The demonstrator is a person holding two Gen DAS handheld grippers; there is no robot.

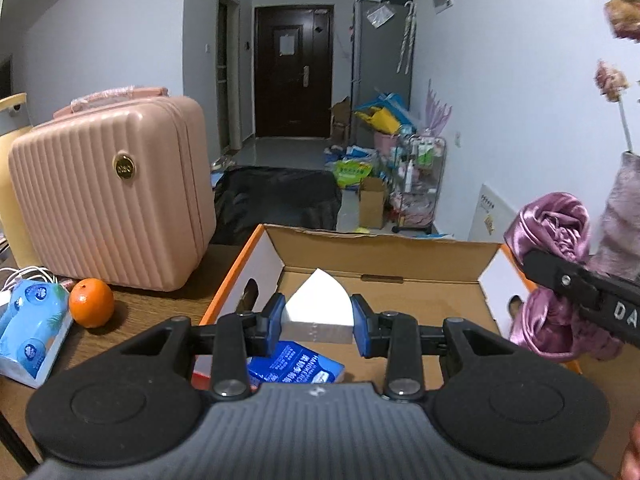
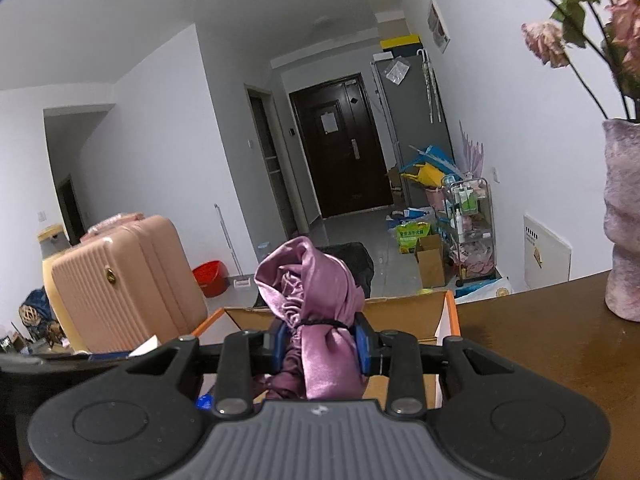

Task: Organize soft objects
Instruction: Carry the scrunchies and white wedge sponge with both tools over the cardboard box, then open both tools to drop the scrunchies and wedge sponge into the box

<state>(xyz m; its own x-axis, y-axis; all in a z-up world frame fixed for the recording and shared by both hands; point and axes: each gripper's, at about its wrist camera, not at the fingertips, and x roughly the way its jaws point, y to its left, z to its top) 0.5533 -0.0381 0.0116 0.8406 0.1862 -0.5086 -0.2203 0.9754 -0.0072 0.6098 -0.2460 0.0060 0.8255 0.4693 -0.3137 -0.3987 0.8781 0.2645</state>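
Note:
My left gripper (image 1: 319, 319) is shut on a white soft packet (image 1: 320, 300), its blue pads pressing both sides. It hangs over an open cardboard box (image 1: 384, 256) that has orange outer edges. A blue tissue packet (image 1: 298, 364) lies inside the box, below the pads. A bundle of purple satin cloth (image 2: 308, 280), tied with a dark band, is clamped in my right gripper (image 2: 320, 345), which is shut on it just in front of the box (image 2: 404, 312). In the left wrist view the cloth (image 1: 554, 232) hangs at the box's right end, with one right finger (image 1: 568, 282) across it.
A pink ribbed suitcase (image 1: 108, 196) stands on the brown table (image 2: 540, 340) left of the box. An orange (image 1: 91, 302) and a blue tissue pack (image 1: 32, 320) lie in front of it. A mauve vase (image 2: 624, 216) with dried flowers stands at the right. Clutter lies on the floor beyond.

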